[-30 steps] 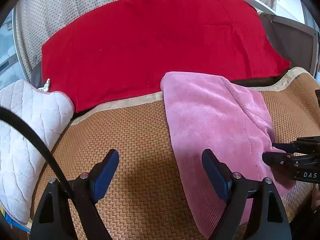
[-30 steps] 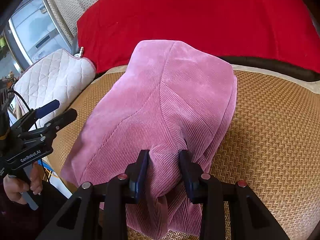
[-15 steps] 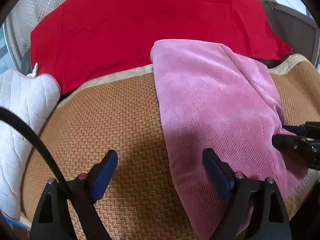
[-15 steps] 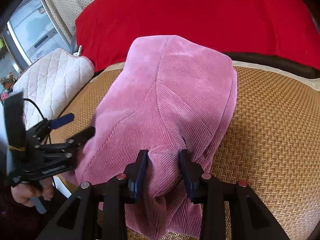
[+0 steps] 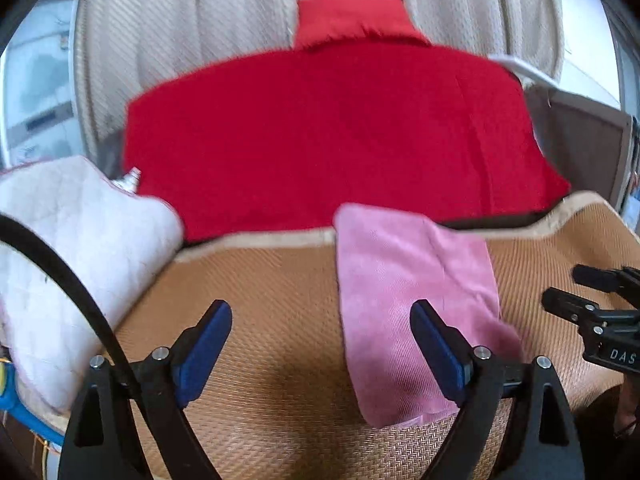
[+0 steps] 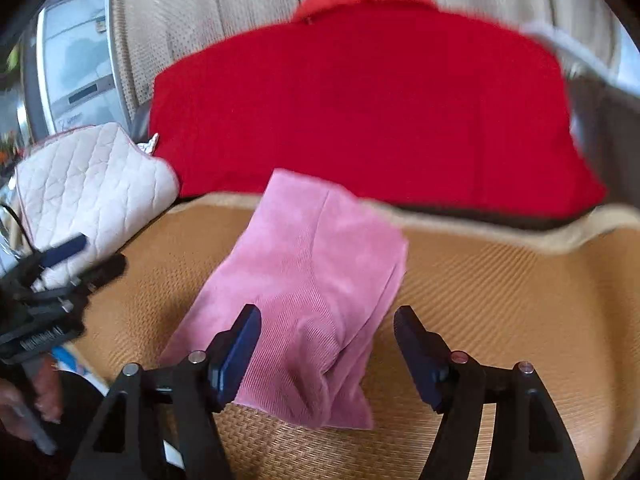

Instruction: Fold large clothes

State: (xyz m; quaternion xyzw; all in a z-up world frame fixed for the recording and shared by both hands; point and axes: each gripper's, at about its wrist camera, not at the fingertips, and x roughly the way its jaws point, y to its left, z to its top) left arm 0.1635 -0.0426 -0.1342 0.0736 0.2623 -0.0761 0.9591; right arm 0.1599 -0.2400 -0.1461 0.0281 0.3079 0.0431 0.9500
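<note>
Beige curtain (image 5: 224, 32) behind, daylit window (image 6: 76, 68) left, woven mat (image 5: 272, 312) over bed

The left gripper (image 5: 320, 340) pointed forward and downward, its jaws spread wide with nothing pressed between them. The right gripper (image 6: 326, 344) had just been opening, its blue pads (image 6: 240, 354) apart and gripping nothing. A hand (image 6: 40, 396) held the left gripper's handle.
</note>
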